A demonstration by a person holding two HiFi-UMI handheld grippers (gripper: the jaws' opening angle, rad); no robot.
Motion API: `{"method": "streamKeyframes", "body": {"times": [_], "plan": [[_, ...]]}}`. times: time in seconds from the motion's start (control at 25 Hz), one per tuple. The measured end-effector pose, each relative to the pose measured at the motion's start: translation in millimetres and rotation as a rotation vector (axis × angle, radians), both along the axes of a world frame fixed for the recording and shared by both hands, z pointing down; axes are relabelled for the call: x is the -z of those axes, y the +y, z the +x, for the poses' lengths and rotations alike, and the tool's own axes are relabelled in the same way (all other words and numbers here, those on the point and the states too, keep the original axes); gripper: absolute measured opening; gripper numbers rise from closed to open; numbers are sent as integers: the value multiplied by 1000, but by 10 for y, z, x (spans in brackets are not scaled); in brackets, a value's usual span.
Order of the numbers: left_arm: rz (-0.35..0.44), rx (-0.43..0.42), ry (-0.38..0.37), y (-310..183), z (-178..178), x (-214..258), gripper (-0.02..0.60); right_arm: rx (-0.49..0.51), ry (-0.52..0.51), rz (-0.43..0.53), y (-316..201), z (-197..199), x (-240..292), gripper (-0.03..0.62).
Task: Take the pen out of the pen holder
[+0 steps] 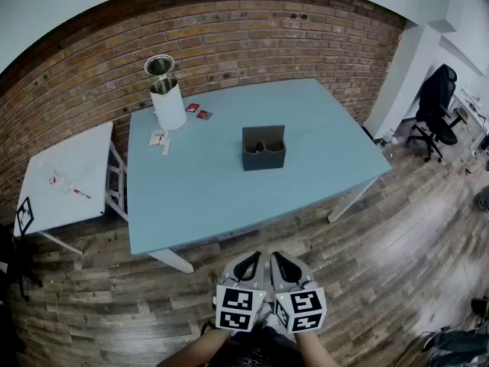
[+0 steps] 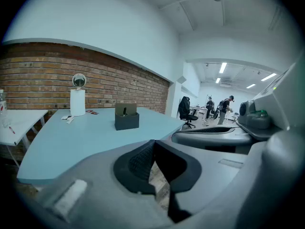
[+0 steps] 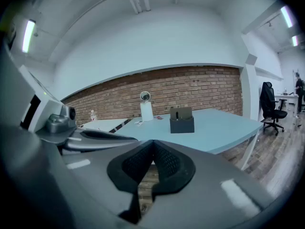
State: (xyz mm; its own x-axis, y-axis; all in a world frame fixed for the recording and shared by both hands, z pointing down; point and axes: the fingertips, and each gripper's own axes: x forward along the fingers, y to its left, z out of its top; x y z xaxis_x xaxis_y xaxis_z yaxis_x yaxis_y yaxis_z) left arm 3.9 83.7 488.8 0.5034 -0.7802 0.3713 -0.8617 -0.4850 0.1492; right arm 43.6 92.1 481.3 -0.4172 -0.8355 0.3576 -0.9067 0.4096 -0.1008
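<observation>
The pen (image 3: 177, 114) stands upright in the dark pen holder (image 1: 263, 148), only its dark top showing above the front wall. The holder sits near the middle of the light blue table (image 1: 206, 197). Toward the brick wall (image 1: 252, 37), a white cylinder (image 1: 168, 104) with a metal top stands at the table's far left corner, with two small red items (image 1: 197, 111) just beside it. The left gripper (image 1: 249, 264) and right gripper (image 1: 284, 264) hang side by side over the wooden floor (image 1: 367, 266), well apart from the table's near edge. Both claws are clenched and grasp nothing.
</observation>
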Motion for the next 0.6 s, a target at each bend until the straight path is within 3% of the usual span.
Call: {"method": "streamKeyframes", "body": {"times": [0.6], "plan": [[-10, 15, 5, -134, -188, -77, -2, -9, 3, -11, -161, -126, -85, 3]]}}
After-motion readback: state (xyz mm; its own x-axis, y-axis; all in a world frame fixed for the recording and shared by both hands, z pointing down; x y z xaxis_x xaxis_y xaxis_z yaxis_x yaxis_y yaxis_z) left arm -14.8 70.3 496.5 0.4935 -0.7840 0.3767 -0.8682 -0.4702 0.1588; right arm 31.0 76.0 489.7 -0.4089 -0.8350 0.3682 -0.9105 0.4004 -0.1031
